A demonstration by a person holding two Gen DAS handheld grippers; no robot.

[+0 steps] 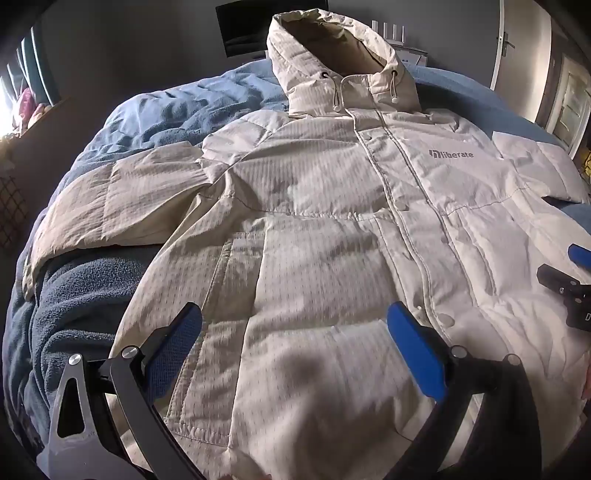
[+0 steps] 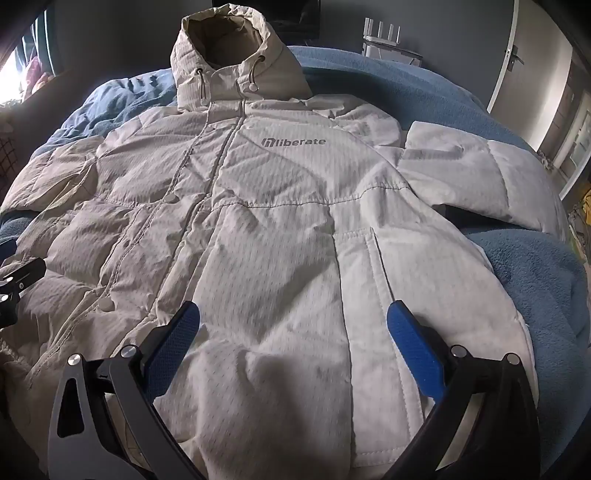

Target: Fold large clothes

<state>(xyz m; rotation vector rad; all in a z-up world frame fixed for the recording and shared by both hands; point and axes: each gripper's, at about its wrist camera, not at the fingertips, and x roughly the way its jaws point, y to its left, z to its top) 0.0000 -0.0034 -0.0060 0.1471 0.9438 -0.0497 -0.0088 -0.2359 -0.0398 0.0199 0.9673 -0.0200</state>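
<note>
A large cream hooded puffer jacket (image 1: pixel 314 229) lies flat, front up, on a blue fleece blanket (image 1: pixel 155 110). Its hood points away and both sleeves are spread out to the sides. It fills the right wrist view (image 2: pixel 280 236) too, with a grey "liberate" logo on the chest. My left gripper (image 1: pixel 295 325) is open and empty above the jacket's lower left half. My right gripper (image 2: pixel 293 321) is open and empty above the lower right half. The right gripper's tip shows at the left wrist view's right edge (image 1: pixel 576 273).
The blanket (image 2: pixel 535 280) covers a bed that drops off on both sides. A dark screen (image 1: pixel 243 29) hangs on the far wall. A white router (image 2: pixel 388 37) stands behind the bed. A door (image 2: pixel 517 62) is at far right, a bright window (image 1: pixel 14 96) at far left.
</note>
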